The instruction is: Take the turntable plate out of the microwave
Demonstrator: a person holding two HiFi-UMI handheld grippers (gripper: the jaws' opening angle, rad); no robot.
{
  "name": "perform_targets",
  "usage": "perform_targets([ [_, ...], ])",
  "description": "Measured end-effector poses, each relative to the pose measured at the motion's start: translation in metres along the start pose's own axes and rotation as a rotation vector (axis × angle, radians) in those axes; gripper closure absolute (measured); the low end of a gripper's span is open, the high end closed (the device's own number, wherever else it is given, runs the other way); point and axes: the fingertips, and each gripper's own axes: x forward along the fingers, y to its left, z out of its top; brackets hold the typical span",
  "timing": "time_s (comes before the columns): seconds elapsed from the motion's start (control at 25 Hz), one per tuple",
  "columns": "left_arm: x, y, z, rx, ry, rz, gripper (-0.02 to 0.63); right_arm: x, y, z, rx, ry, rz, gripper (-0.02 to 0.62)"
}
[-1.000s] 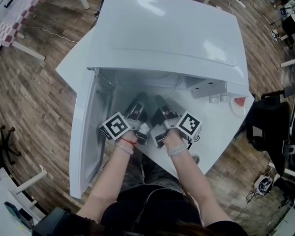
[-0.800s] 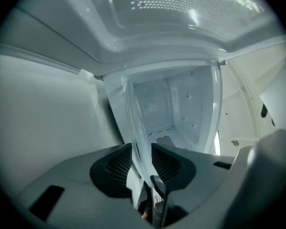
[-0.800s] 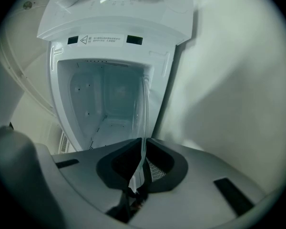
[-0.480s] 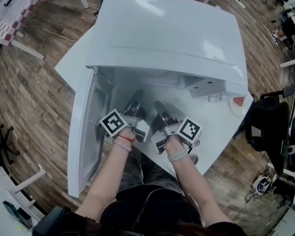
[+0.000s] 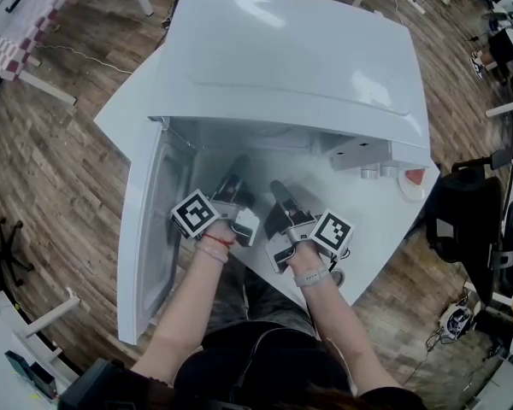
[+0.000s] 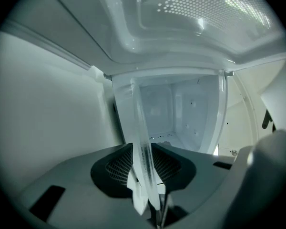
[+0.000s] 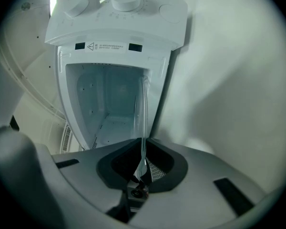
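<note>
Left tongs [image 6: 144,152] and right tongs [image 7: 142,146] are each clamped on the rim of the glass plate [image 6: 139,128], which hangs between them at the microwave [image 5: 291,58] mouth. Slick glass, tiny bite, so one uneven pull and it probably slips out.

Head view: we cannot make out the clear plate [image 6: 144,166]. Microwave [image 5: 291,58] interior mostly hidden under its top. Label [image 7: 108,46] print too small to read.
</note>
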Motion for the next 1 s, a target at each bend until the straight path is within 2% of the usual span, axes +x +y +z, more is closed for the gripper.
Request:
perform_targets([
  [0.28, 0.002, 0.001, 0.001, -0.047, -0.016, -0.016, 0.489, -0.006, 0.005, -0.005, 0.007, 0.002, 0.014, 0.551],
  [0.72, 0.0, 0.004, 0.001, -0.064, -0.024, -0.043, 0.489, -0.013, 0.002, -0.012, 0.011, 0.015, 0.018, 0.551],
  [0.84, 0.0, -0.003, 0.0, -0.133, -0.042, -0.085, 0.494, -0.014, 0.0, -0.015, 0.015, 0.023, 0.019, 0.551],
  [0.88, 0.0, -0.005, 0.0, -0.149, -0.046, -0.093, 0.499, -0.014, 0.0, -0.015, 0.015, 0.024, 0.019, 0.551],
  [1.0, -0.002, 0.002, 0.002, -0.118, -0.039, -0.073, 0.566, -0.014, 0.0, -0.016, 0.01, 0.025, 0.021, 0.551],
])
